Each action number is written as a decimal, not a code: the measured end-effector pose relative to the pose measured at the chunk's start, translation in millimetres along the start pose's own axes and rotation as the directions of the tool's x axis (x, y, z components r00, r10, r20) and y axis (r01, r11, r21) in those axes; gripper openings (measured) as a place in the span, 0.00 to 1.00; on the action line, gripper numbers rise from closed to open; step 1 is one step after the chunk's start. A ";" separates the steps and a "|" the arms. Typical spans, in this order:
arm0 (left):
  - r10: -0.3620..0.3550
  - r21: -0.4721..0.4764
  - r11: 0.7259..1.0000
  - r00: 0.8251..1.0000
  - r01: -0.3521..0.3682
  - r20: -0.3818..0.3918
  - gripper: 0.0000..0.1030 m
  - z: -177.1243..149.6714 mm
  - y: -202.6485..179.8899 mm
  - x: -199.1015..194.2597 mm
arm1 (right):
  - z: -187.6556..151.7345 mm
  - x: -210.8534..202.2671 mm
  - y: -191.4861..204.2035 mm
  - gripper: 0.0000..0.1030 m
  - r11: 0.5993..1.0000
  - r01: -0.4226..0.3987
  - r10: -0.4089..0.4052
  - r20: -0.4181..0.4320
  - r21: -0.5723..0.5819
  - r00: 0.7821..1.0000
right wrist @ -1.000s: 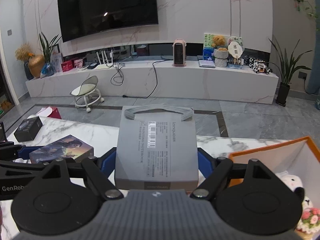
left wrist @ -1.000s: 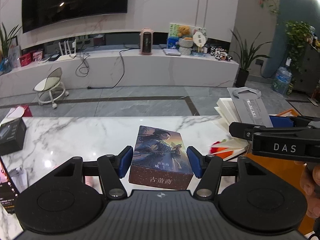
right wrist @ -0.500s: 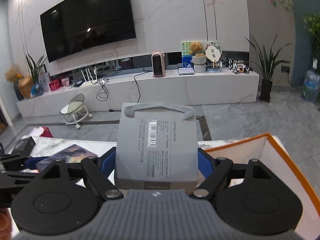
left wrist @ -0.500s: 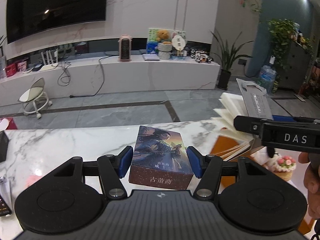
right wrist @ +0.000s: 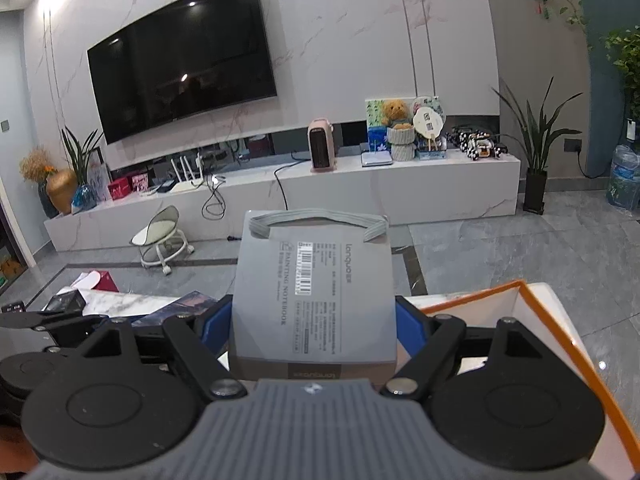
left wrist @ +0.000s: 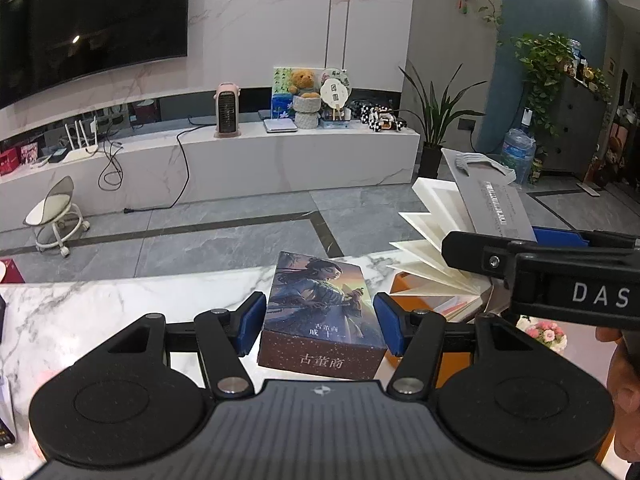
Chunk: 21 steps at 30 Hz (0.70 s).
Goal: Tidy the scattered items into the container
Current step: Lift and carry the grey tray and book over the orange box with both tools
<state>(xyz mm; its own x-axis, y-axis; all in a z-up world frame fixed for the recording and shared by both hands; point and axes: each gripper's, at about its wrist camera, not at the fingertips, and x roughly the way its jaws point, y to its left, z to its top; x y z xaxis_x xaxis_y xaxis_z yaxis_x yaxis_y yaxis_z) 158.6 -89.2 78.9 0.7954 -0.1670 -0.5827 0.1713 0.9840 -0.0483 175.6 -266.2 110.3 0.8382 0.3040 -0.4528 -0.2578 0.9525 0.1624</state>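
While my left gripper [left wrist: 320, 326] clamps the illustrated book [left wrist: 318, 316] just above the marble surface [left wrist: 120, 304], my right gripper [right wrist: 314, 326] grips the grey notebook [right wrist: 316, 296], its pages fanning open, over the orange-rimmed box [right wrist: 560, 332] at right.

Left gripper [left wrist: 320, 328] jaws clamp illustrated box [left wrist: 320, 316] above marble table [left wrist: 120, 304].

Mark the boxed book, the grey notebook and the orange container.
boxed book [left wrist: 320, 304]: left wrist view, on the illustrated top cover.
grey notebook [right wrist: 316, 300]: right wrist view, middle of the grey back cover.
orange container [right wrist: 472, 299]: right wrist view, on the orange top rim.
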 end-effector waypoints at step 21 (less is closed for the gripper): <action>-0.125 0.081 0.989 0.992 0.123 0.021 0.67 18.6 -80.5 10.4 | 7.8 -59.4 -95.1 0.80 0.965 0.229 -0.235 0.031 0.131 0.972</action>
<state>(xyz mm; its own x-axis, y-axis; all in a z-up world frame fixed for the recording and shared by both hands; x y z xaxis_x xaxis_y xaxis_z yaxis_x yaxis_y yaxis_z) 163.9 -171.3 91.8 0.7798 -0.2900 -0.5548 0.3141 0.9479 -0.0539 154.1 -375.0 128.6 0.8900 0.0711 -0.4504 0.0062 0.9858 0.1679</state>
